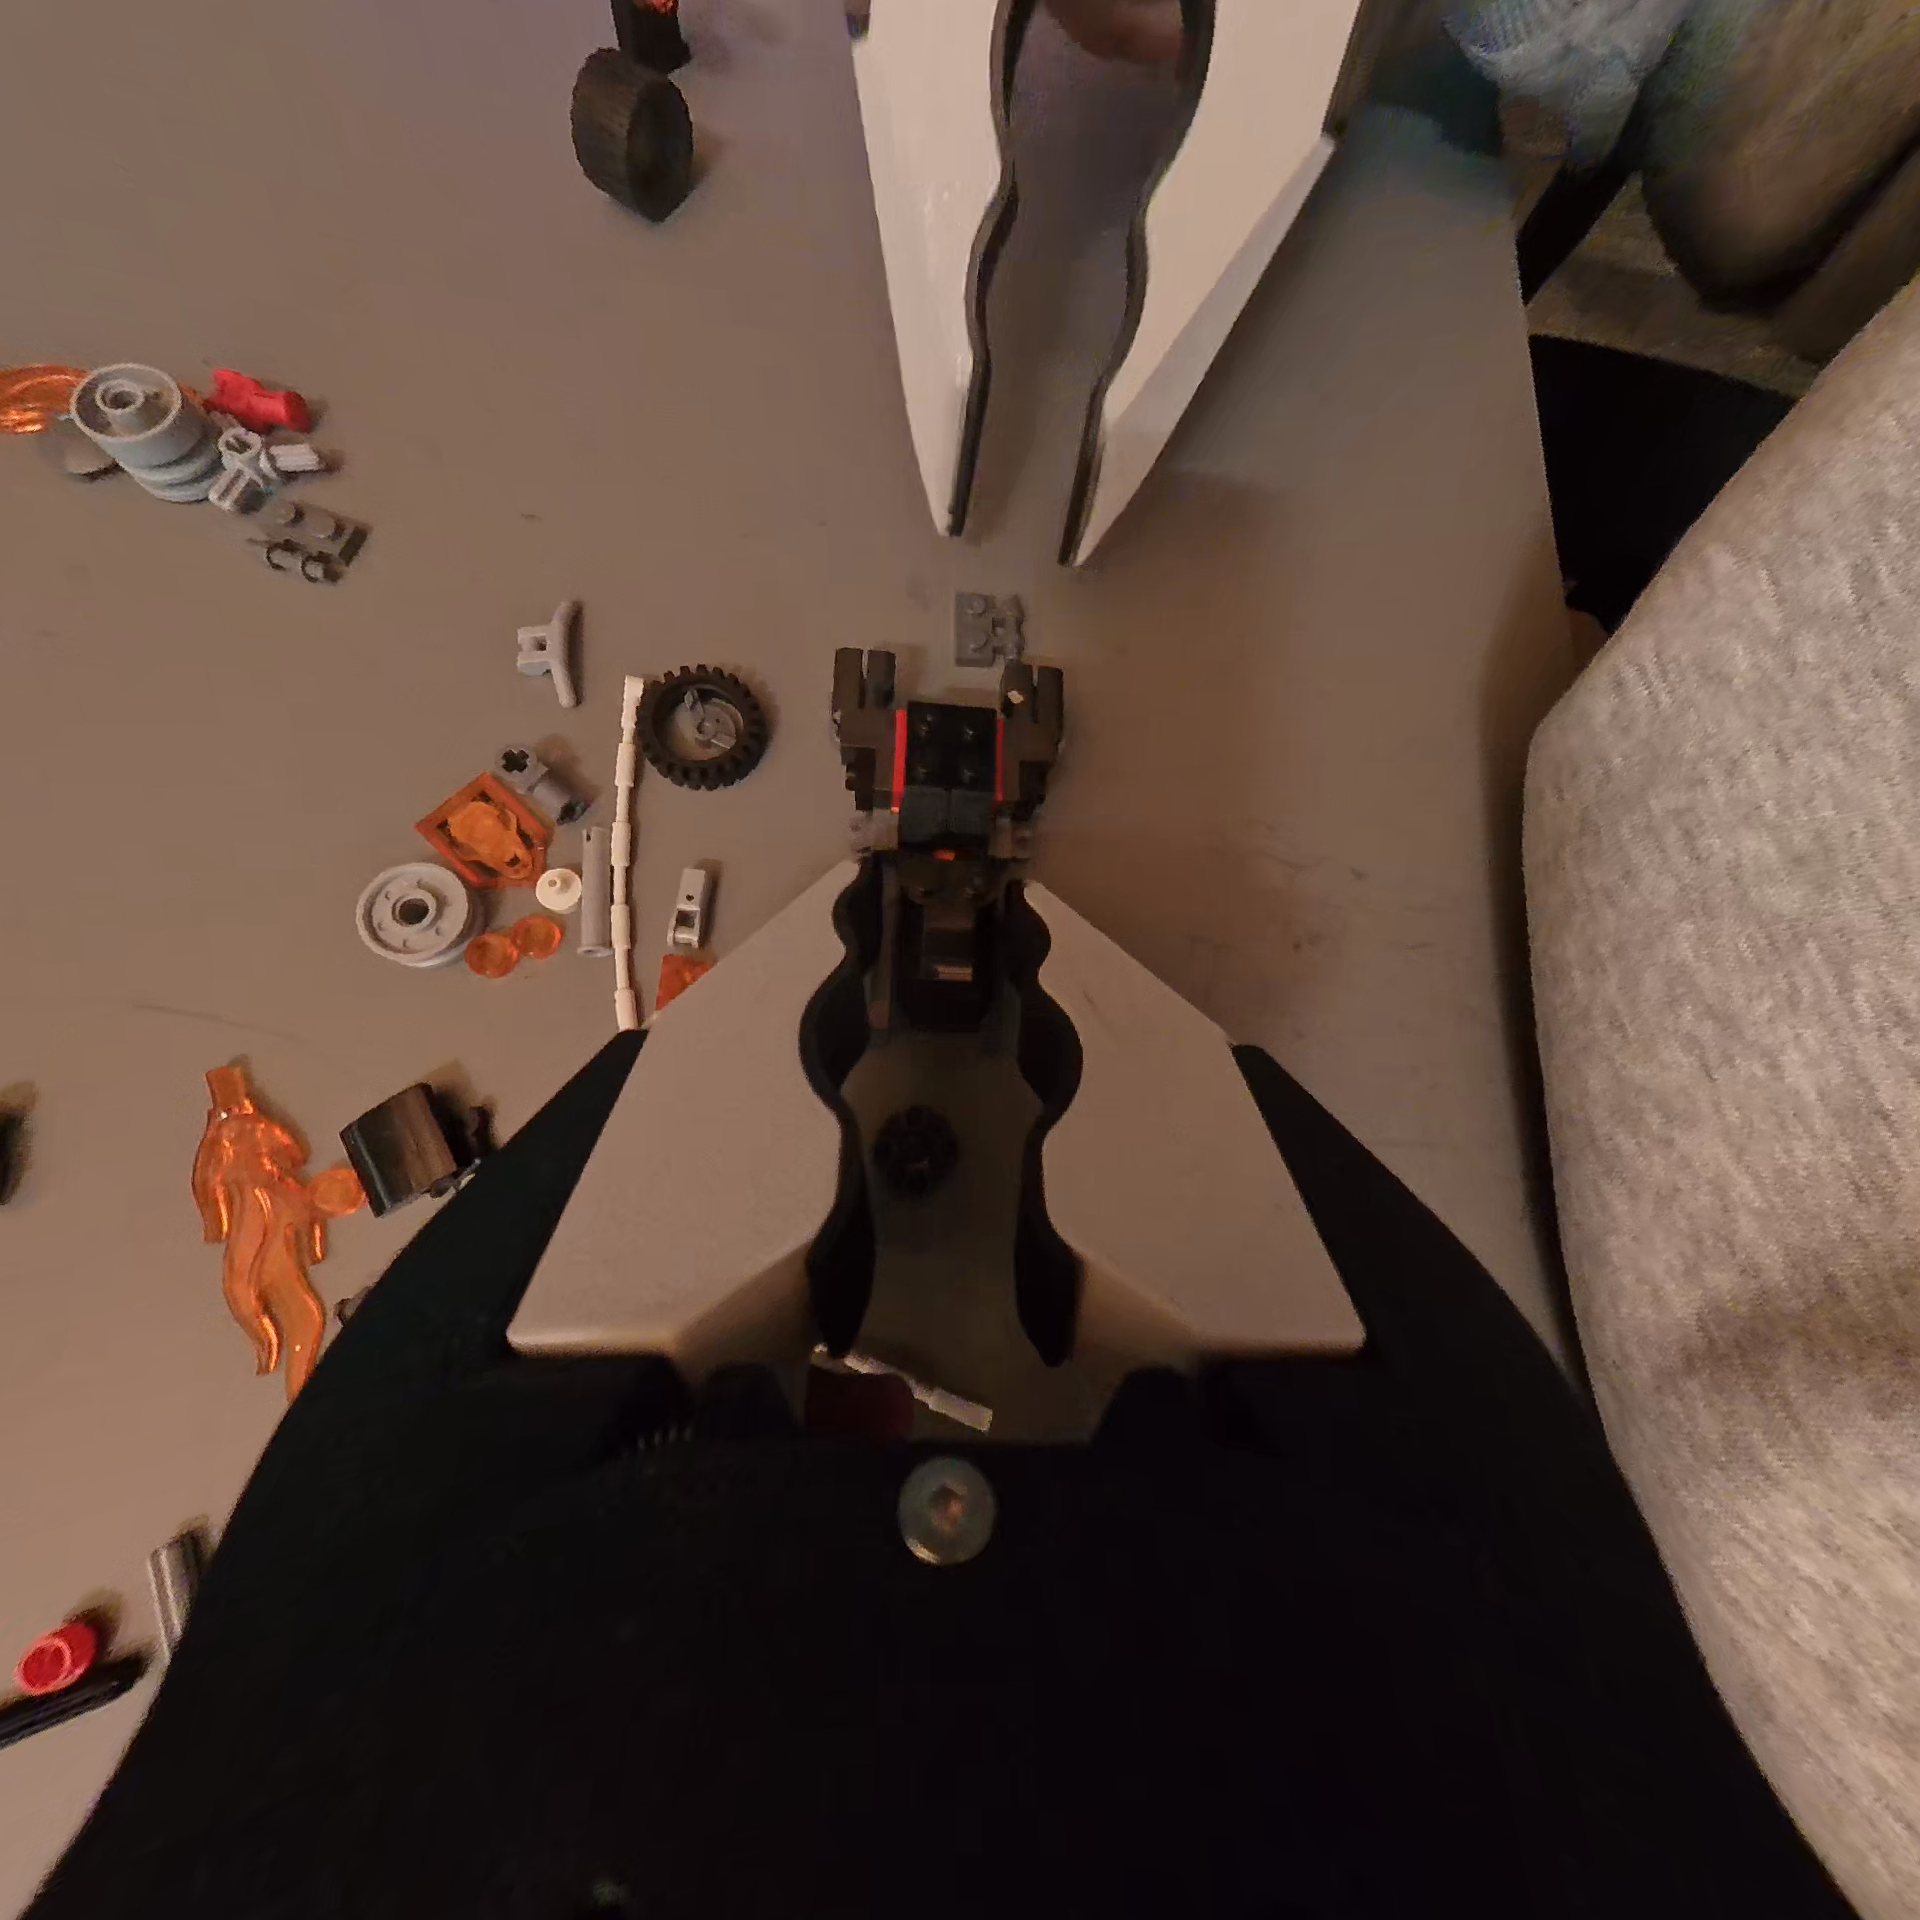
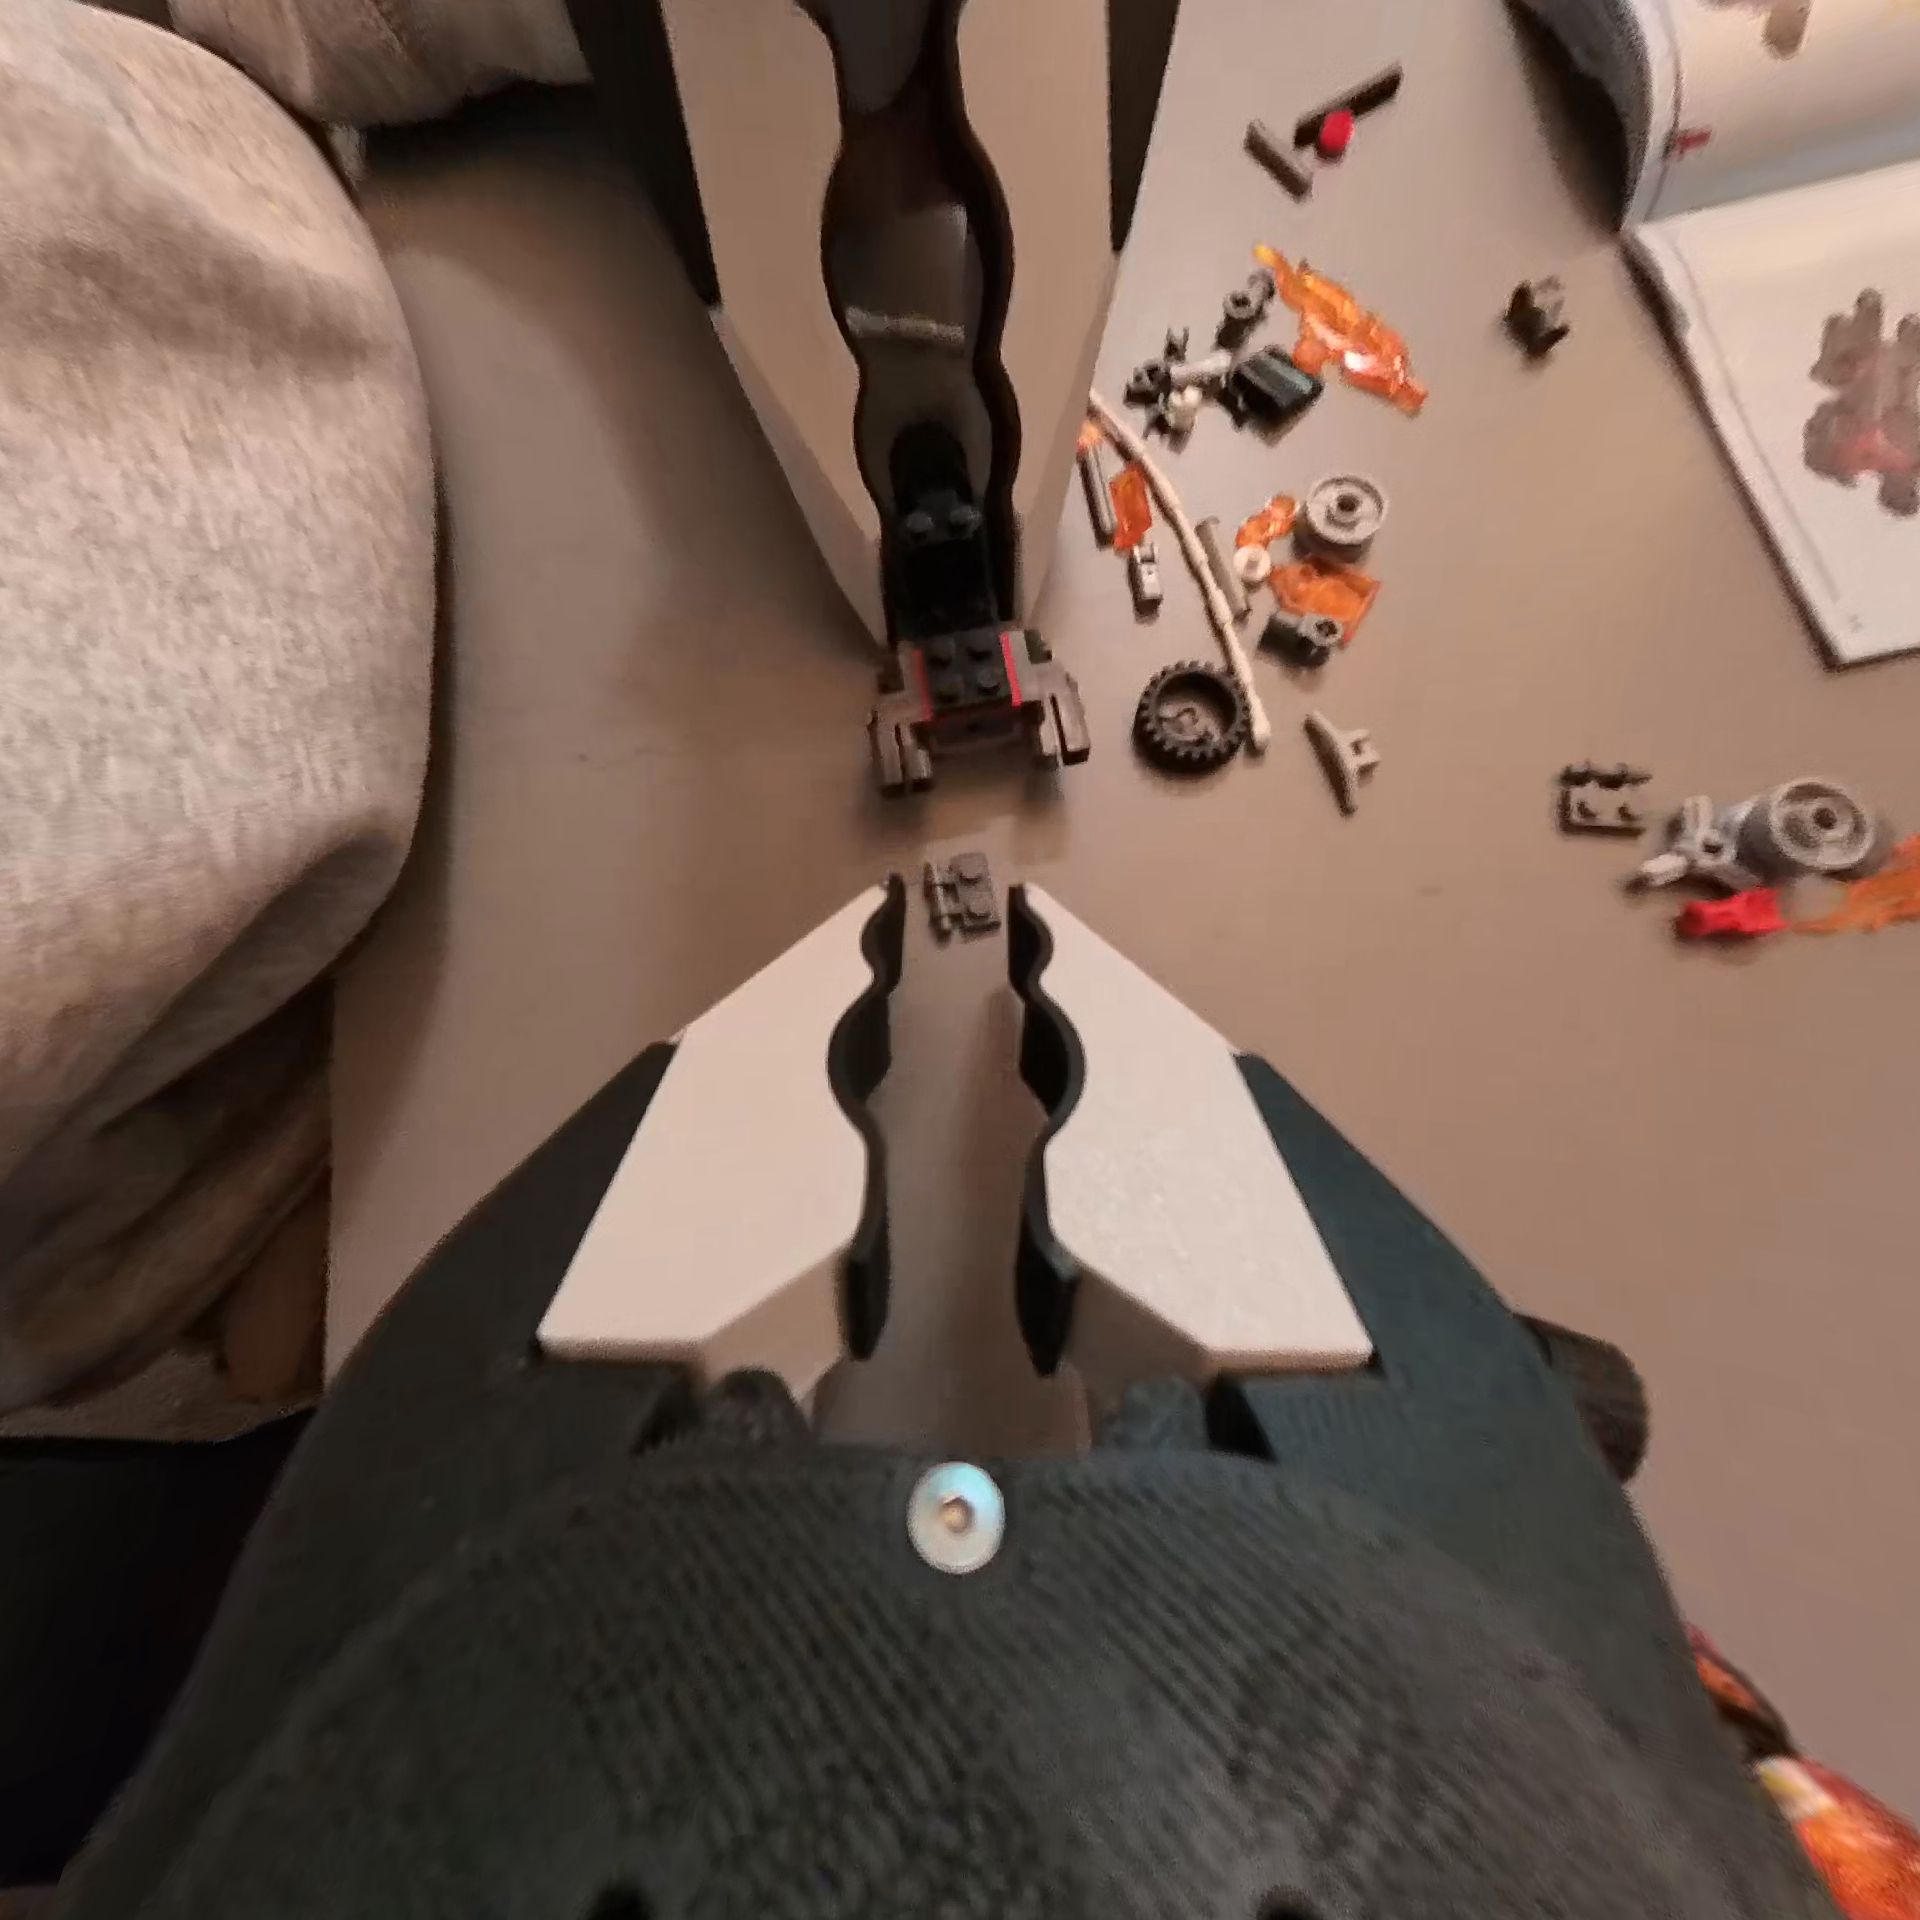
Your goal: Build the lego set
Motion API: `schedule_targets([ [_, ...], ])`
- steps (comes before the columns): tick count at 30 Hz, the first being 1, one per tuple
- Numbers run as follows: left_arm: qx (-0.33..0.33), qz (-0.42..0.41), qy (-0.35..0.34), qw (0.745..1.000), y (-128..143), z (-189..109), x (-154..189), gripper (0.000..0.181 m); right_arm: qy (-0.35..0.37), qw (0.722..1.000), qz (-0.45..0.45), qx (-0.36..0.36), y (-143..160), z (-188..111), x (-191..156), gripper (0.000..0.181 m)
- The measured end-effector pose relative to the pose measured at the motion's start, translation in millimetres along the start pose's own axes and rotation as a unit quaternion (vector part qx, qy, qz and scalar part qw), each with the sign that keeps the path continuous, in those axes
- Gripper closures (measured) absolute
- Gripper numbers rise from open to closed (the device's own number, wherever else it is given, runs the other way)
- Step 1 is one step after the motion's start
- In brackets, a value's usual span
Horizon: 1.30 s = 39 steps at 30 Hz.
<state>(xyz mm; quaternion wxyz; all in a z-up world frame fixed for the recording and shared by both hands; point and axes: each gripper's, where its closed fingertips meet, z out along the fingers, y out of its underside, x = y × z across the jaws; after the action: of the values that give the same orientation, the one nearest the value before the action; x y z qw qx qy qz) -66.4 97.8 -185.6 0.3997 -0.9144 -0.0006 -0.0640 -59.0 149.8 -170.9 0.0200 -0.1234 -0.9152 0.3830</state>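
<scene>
A black lego model (image 1: 948, 748) with red stripes and two forked ends rests on the grey table (image 1: 1195, 779). My left gripper (image 1: 945, 875) is shut on its rear part, which runs back between the fingers. A small grey plate with clips (image 1: 987, 629) lies on the table just beyond the model. My right gripper (image 1: 1013, 548) comes in from the far side, open, its tips just short of that plate. In the right wrist view the plate (image 2: 964, 896) lies level with the tips of my right gripper (image 2: 954, 891), untouched. The model (image 2: 971, 686) and left gripper (image 2: 956, 623) are beyond it.
Loose parts are scattered beside the model: a small black tyre (image 1: 704, 724), grey wheel hubs (image 1: 416, 914), a white jointed rod (image 1: 623, 852), orange flame pieces (image 1: 260, 1216) and a large tyre (image 1: 634, 135). An instruction booklet (image 2: 1808, 416) lies farther out. Grey fabric (image 1: 1745, 935) borders the table's other side. The grippers' ends are close to 6 cm from one another. The left tips stand about 5 cm off the white jointed rod (image 1: 623, 852). Look for it in the right wrist view (image 2: 1212, 596) too.
</scene>
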Motion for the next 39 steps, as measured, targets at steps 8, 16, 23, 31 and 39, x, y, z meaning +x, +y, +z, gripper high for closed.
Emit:
schedule_targets([
  [8, 0.004, -0.002, -0.007, 1.0, 0.3, -2.0, -1.0, 0.159, 0.052, 0.997, 0.037, -0.043, 12.7, 10.8, 3.3, 0.165],
  [16, 0.007, 0.0, -0.014, 1.0, 0.6, -3.2, -1.4, 0.16, 0.121, 0.99, 0.066, -0.04, 12.6, -4.0, 20.2, 0.166],
  [23, 0.008, 0.0, -0.021, 1.0, 0.5, -3.4, -3.0, 0.16, 0.16, 0.96, 0.23, 0.001, -0.7, 6.4, 16.0, 0.14],
  [31, 0.01, 0.0, -0.023, 1.0, 0.4, -4.2, -2.7, 0.161, 0.231, 0.927, 0.295, 0.015, 6.6, 13.6, 13.0, 0.155],
  [39, 0.01, 0.002, -0.024, 1.0, 1.2, -5.2, -1.2, 0.161, 0.26, 0.927, 0.271, -0.018, 10.3, 12.5, 17.8, 0.167],
])
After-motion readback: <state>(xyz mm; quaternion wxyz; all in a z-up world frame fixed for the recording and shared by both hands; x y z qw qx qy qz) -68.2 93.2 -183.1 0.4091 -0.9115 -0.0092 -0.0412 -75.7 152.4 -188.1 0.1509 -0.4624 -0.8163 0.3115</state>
